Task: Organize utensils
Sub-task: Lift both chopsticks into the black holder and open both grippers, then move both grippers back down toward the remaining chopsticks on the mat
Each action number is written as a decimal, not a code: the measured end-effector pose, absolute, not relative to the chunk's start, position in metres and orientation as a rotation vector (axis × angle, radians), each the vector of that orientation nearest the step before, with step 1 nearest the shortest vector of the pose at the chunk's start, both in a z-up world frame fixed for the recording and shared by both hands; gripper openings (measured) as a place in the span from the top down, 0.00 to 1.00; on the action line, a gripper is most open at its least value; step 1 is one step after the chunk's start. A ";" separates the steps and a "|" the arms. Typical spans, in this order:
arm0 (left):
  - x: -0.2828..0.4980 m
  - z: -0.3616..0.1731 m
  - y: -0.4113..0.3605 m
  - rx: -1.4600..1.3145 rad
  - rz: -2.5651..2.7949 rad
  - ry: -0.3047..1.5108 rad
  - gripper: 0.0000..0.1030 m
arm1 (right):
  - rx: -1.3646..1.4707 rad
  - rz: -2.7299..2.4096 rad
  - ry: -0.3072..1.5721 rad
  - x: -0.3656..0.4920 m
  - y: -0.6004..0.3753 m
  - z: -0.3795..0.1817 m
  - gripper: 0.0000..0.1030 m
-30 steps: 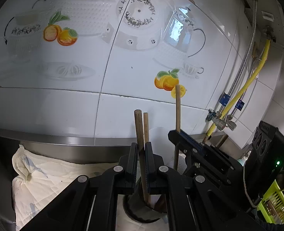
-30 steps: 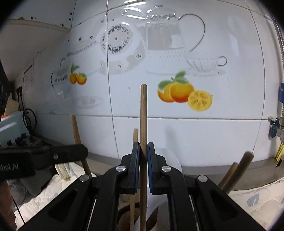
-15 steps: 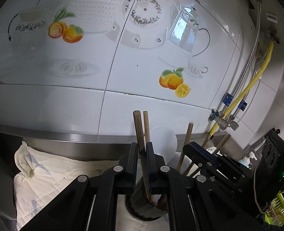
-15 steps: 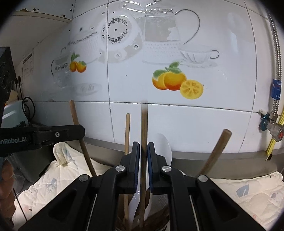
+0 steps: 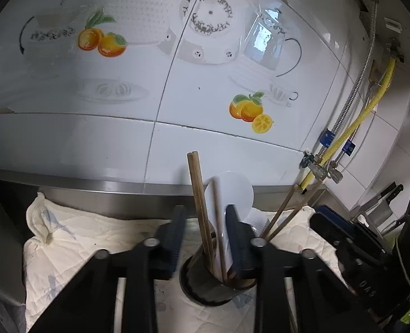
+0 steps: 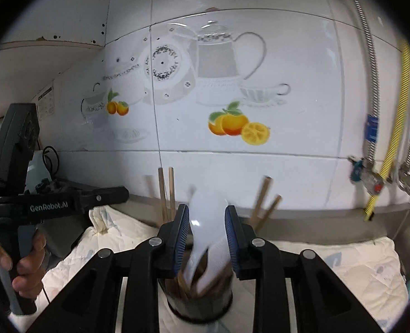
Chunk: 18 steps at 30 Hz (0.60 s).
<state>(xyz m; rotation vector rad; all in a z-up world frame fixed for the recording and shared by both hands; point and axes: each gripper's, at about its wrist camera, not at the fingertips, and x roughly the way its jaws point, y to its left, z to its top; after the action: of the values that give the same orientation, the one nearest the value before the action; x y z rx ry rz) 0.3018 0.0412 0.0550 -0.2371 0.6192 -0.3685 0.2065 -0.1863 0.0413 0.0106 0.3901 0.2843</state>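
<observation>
A dark round utensil holder (image 5: 210, 285) stands on a white quilted cloth (image 5: 74, 244); it also shows in the right wrist view (image 6: 199, 302). Several wooden chopsticks (image 5: 200, 208) and a white spoon (image 5: 232, 194) stand in it. My left gripper (image 5: 205, 238) is open, its jaws apart either side of the chopsticks, holding nothing. My right gripper (image 6: 206, 238) is open above the holder, the white spoon (image 6: 207, 222) between its jaws but not clamped. More chopsticks (image 6: 263, 202) lean out to the right.
A white tiled wall (image 5: 160, 88) with fruit and teapot prints rises just behind the steel counter ledge (image 5: 93, 186). Gas pipes and valves (image 5: 341, 144) run down at the right. The left gripper body (image 6: 38, 205) and a hand show at the right wrist view's left.
Both grippers opened and let go of their chopsticks, which now stand in the holder. Both grippers sank lower toward the holder over the last second.
</observation>
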 end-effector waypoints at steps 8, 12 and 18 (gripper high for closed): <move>0.279 0.046 0.037 -0.222 -0.376 0.650 0.64 | 0.082 0.182 0.512 0.186 -0.241 0.022 0.71; 0.270 0.039 0.036 -0.228 -0.362 0.666 0.62 | 0.124 0.135 0.608 0.182 -0.266 -0.004 0.71; 0.257 0.032 0.033 -0.205 -0.355 0.674 0.62 | 0.164 0.099 0.773 0.183 -0.284 -0.054 0.71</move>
<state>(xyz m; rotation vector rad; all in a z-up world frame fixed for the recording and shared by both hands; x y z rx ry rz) 0.2567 0.0331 0.0318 -0.2048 0.6736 -0.3554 0.1827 -0.2843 -0.0539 0.1641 0.7730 0.0990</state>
